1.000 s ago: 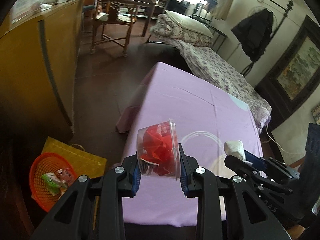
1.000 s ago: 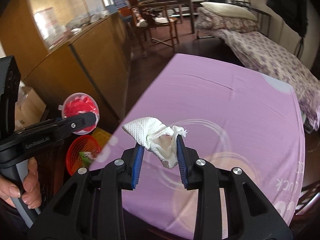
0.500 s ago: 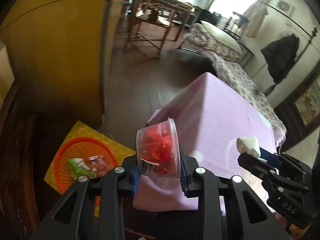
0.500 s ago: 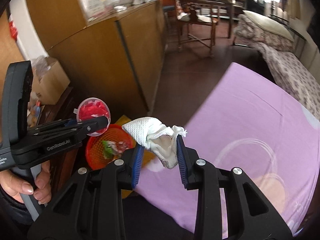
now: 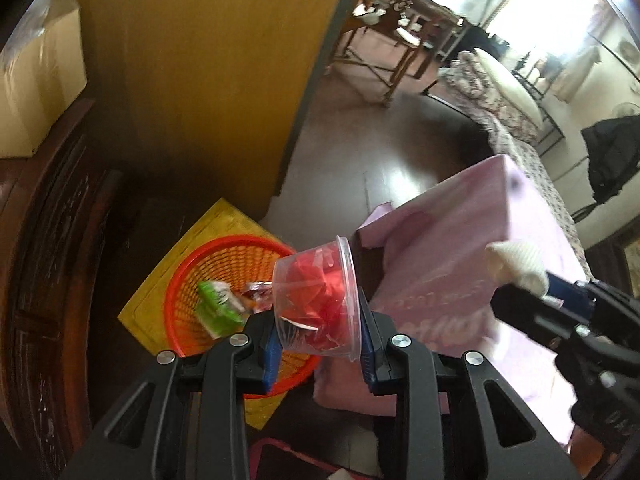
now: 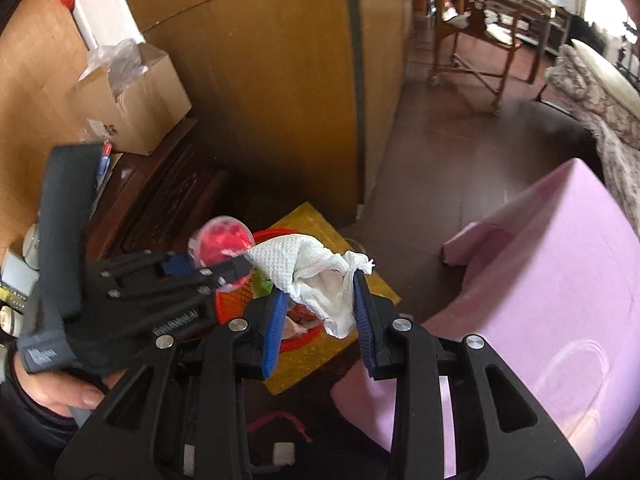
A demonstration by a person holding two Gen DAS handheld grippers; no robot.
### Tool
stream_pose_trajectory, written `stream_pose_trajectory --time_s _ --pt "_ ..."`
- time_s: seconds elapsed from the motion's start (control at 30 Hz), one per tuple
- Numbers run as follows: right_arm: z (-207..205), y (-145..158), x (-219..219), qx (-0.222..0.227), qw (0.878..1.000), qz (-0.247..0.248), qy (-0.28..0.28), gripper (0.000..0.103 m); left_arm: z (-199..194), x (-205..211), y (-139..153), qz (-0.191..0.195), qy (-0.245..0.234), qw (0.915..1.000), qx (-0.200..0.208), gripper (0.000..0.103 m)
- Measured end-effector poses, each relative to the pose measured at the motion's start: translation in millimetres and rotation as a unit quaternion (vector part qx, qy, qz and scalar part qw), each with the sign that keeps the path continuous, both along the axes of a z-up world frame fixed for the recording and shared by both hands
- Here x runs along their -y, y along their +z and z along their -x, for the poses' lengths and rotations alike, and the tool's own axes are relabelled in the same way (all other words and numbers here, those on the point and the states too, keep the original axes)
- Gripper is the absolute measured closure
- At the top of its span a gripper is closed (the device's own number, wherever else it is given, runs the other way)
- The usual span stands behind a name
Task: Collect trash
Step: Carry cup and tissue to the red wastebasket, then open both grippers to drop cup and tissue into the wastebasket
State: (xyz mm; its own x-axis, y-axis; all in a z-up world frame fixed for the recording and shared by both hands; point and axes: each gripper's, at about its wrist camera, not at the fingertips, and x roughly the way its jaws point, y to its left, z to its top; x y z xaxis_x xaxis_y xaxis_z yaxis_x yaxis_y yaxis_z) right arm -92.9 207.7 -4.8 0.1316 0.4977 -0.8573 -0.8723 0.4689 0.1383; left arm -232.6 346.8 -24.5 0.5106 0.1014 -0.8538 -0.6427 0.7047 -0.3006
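My left gripper (image 5: 318, 320) is shut on a clear plastic cup (image 5: 316, 300) stuffed with red paper, held on its side above the near rim of an orange mesh basket (image 5: 192, 280). The basket stands on the floor on a yellow mat (image 5: 224, 220) and holds a green wrapper (image 5: 218, 308) and other scraps. My right gripper (image 6: 320, 292) is shut on a crumpled white paper towel (image 6: 316, 276), also over the orange basket (image 6: 228, 304), which it partly hides. In the right wrist view the left gripper (image 6: 216, 266) with its cup (image 6: 222, 240) sits just left of the towel.
A table under a purple cloth (image 6: 560, 300) stands right of the basket. A tall wooden cabinet (image 6: 280, 100) rises behind it, with dark carved furniture (image 5: 60, 240) and a cardboard box (image 6: 132, 108) to the left. A person's hand (image 6: 52, 392) holds the left gripper. A wooden chair (image 6: 476, 32) stands farther back.
Both grippers have swung left off the purple table and downward, and now hang over the orange basket. Each still holds its item, the cup and the paper towel.
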Motion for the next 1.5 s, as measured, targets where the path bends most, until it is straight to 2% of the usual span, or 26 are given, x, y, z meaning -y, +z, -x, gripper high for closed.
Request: stream_pose_trajectory --time_s 0.37,0.73,0.8,0.87,0.9,0.97,1.17,1.23,1.4,1.5 --pt "15 -46 -61 -0.035 0.998 0.044 0.042 0.07 20 -34 -51 0.032 0.043 0.9977 -0.041 0.071" --pt "14 -96 -88 -0.08 0.992 0.088 0.045 0.07 24 -41 -98 0.044 0.06 0.9935 -0.086 0.071" --pt "10 -104 -91 -0.102 0.99 0.089 0.042 0.067 24 -42 -106 0.047 0.063 0.9924 -0.095 0.071" --pt "7 -108 -91 -0.12 0.989 0.084 0.033 0.054 25 -41 -110 0.049 0.069 0.9911 -0.103 0.07" --pt "5 -108 -90 -0.123 0.989 0.081 0.028 0.052 25 -42 -112 0.05 0.07 0.9905 -0.107 0.064" --pt "4 -105 -87 -0.112 0.991 0.074 0.022 0.047 27 -41 -111 0.048 0.073 0.9898 -0.112 0.055" --pt "2 -101 -78 -0.108 0.992 0.071 0.011 0.047 29 -37 -99 0.029 0.076 0.9897 -0.117 0.051" --pt "2 -96 -74 -0.102 0.992 0.069 0.011 0.047 30 -34 -92 0.02 0.081 0.9894 -0.119 0.047" --pt "4 -82 -62 -0.087 0.994 0.071 0.011 0.046 33 -26 -75 0.007 0.078 0.9899 -0.118 0.046" --pt "5 -72 -54 -0.072 0.995 0.073 0.006 0.043 34 -21 -62 -0.005 0.08 0.9899 -0.117 0.042"
